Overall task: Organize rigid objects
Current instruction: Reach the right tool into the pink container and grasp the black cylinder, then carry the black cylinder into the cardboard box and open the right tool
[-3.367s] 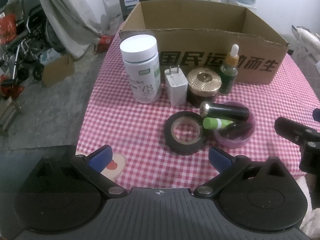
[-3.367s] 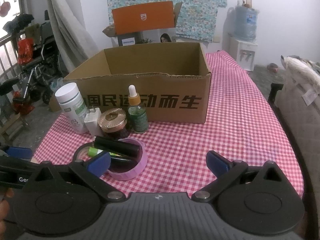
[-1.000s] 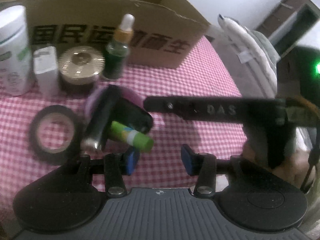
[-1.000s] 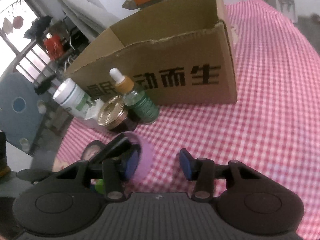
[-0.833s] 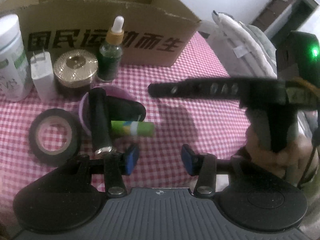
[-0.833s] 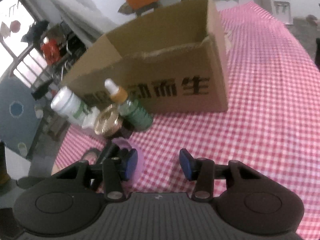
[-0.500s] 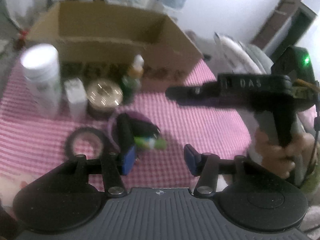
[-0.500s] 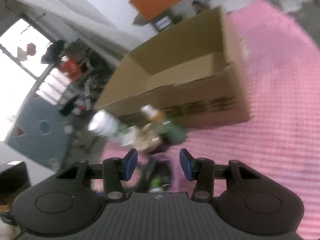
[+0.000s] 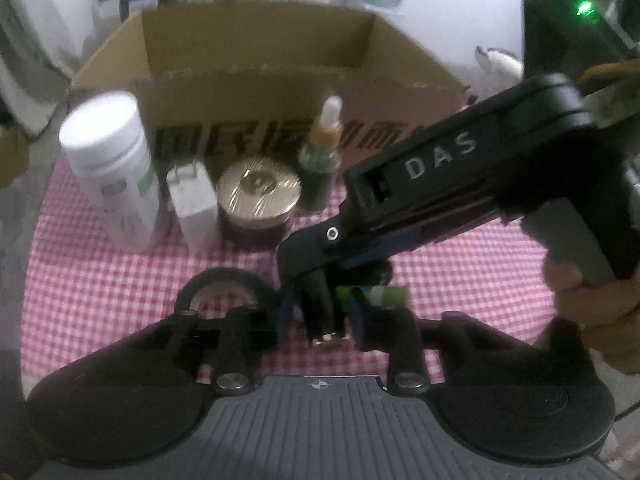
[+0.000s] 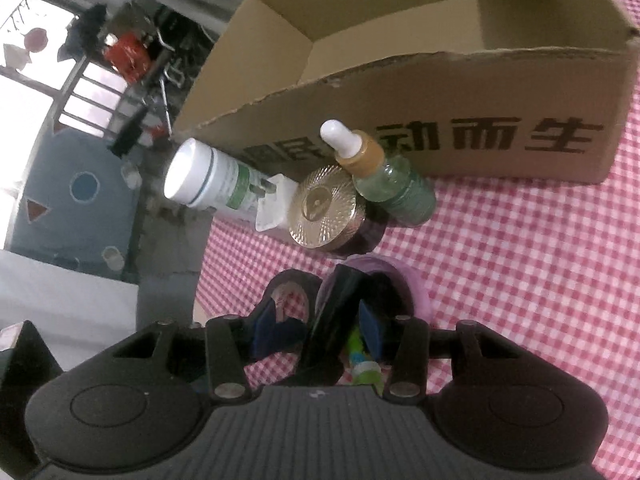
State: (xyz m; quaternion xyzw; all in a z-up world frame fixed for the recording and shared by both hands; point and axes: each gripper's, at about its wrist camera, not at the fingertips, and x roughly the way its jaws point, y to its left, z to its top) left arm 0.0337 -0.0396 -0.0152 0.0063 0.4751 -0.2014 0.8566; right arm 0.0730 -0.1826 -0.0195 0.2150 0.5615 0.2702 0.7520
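Note:
A black tube (image 9: pixel 320 300) leans out of a purple tape ring (image 10: pixel 416 292) on the checked cloth. My left gripper (image 9: pixel 320 316) is closing, and its blue pads sit against the tube's two sides near its gold end. The right gripper's fingers (image 9: pixel 308 244) reach in from the right, just above the tube. In the right wrist view, my right gripper (image 10: pixel 316 324) is closing slightly. The same black tube (image 10: pixel 332 320) stands between its pads with a gap on the left side. A green tube (image 9: pixel 384 296) lies beside them.
The open cardboard box (image 9: pixel 256 92) stands behind. Along its front are a white bottle (image 9: pixel 112 168), a white charger (image 9: pixel 194 196), a gold-lidded jar (image 9: pixel 258 188) and a green dropper bottle (image 9: pixel 322 160). A black tape roll (image 9: pixel 224 280) lies at the left. A hand (image 9: pixel 580 300) holds the right gripper.
The left jaws have narrowed from wide apart to tight around the black tube. The right gripper has swung in from the right and tipped down over the tube and purple ring.

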